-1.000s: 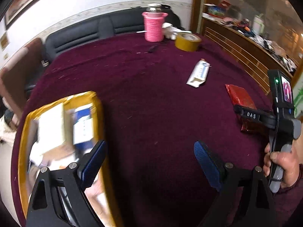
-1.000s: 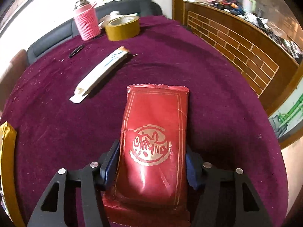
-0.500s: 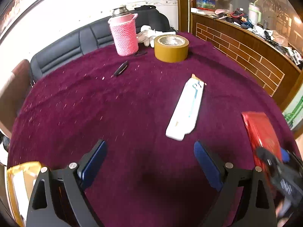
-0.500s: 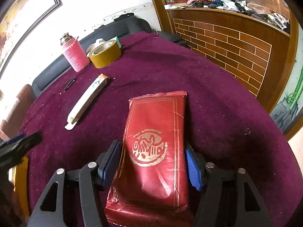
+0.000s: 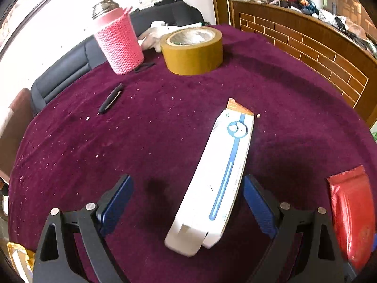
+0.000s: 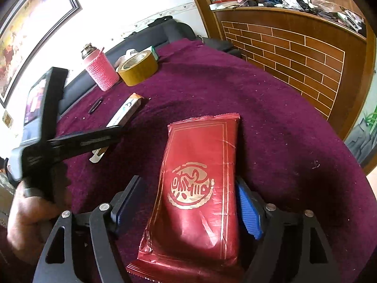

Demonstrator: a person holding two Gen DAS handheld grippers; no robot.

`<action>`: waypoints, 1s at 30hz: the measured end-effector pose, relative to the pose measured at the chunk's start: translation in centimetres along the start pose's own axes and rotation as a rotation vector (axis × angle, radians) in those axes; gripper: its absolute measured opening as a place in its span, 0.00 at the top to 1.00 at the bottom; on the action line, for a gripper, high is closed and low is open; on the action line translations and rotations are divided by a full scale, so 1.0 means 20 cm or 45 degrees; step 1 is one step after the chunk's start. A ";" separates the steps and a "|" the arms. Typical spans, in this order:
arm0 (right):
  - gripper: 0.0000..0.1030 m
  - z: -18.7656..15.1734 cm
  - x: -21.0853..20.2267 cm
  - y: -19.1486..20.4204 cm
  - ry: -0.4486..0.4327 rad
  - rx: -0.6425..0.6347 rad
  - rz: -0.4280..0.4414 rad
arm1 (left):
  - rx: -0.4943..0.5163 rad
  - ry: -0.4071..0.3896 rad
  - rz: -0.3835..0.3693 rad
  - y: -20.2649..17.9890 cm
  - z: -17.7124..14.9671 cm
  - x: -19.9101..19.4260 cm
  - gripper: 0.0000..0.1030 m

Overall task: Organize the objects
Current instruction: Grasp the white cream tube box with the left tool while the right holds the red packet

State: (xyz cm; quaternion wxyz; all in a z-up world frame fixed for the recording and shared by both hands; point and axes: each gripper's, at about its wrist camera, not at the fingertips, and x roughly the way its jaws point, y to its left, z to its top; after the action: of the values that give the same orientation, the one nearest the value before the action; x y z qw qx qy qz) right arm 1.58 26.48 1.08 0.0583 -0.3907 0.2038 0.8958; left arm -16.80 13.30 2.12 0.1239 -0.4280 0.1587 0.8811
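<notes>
A long white box with a blue stripe (image 5: 219,179) lies on the purple tablecloth (image 5: 153,136). It sits between the fingers of my open left gripper (image 5: 186,184), closer to the right pad and touching neither. A red foil packet with a gold emblem (image 6: 200,184) lies flat between the fingers of my right gripper (image 6: 188,180). Those jaws are opening: the left pad stands clear of the packet, the right pad is right at its edge. In the right wrist view the left gripper (image 6: 87,139) hangs over the white box (image 6: 124,113), held by a hand (image 6: 28,212).
At the far side stand a bottle in a pink knit sleeve (image 5: 120,44) and a brown tape roll (image 5: 193,49), with a white cloth (image 5: 150,37) behind. A black pen (image 5: 110,99) lies mid-table. A yellow tray corner (image 5: 16,257) shows lower left. A brick-patterned wooden counter (image 5: 306,47) curves along the right.
My left gripper swept from the yellow tray across to the white box, which now lies between its fingers. My right jaws widened and the left pad came off the red packet.
</notes>
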 end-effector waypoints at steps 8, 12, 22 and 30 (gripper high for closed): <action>0.17 0.00 0.00 0.00 0.004 -0.010 0.008 | -0.005 0.007 -0.065 0.01 -0.02 -0.05 0.81; 0.17 0.00 0.00 0.00 0.003 -0.009 0.013 | 0.010 0.014 -0.080 0.03 -0.12 -0.14 0.81; 0.17 0.00 0.01 0.00 0.005 -0.012 0.016 | -0.050 0.062 -0.174 0.06 -0.37 -0.28 0.69; 0.15 0.00 0.01 0.00 0.003 -0.007 0.029 | 0.019 -0.025 0.038 0.01 -0.37 -0.28 0.31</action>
State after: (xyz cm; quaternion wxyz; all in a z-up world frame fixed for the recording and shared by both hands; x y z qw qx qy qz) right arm 1.46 26.57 0.96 0.0467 -0.3895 0.2059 0.8965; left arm -8.29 9.92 2.26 0.1155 -0.4161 0.1703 0.8857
